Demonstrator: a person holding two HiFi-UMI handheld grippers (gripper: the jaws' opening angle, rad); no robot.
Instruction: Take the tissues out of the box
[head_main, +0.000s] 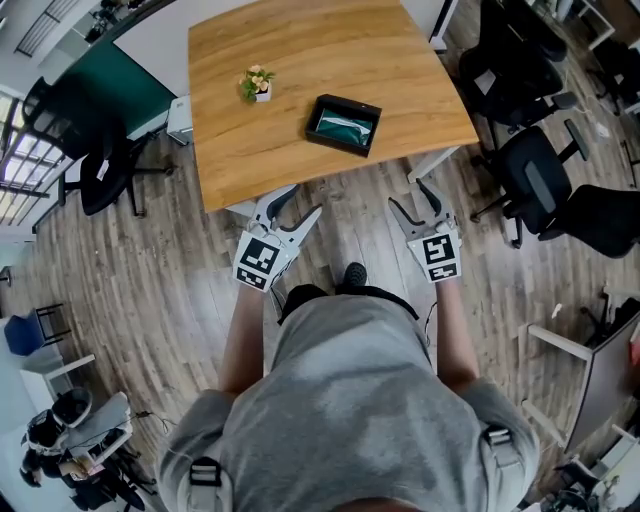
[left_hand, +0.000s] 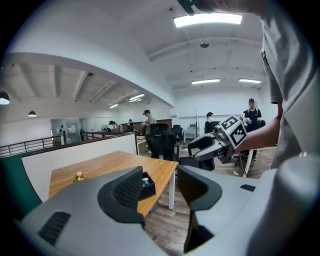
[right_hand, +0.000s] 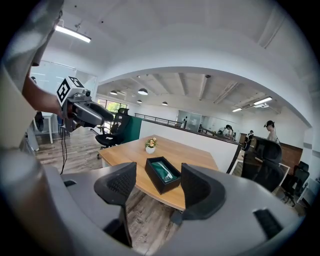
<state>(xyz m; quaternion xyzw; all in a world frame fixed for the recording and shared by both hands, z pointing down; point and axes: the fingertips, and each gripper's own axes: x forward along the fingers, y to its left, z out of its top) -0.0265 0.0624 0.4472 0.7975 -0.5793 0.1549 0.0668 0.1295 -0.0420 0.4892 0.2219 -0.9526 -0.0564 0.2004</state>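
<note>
Box (head_main: 338, 147) sitting on table (head_main: 320, 50), you're holding left gripper (head_main: 302, 204) and right gripper (head_main: 409, 197) off table's near edge, both jaws apart, empty.

One table (head_main: 300, 50) bears one box (head_main: 343, 124) and one flower pot (head_main: 258, 85). Just short of the table: two grippers, left gripper (head_main: 297, 204) and right gripper (head_main: 408, 196).

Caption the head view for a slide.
Left gripper and right gripper, both open, short of the table with tissue box and potted plant.
</note>
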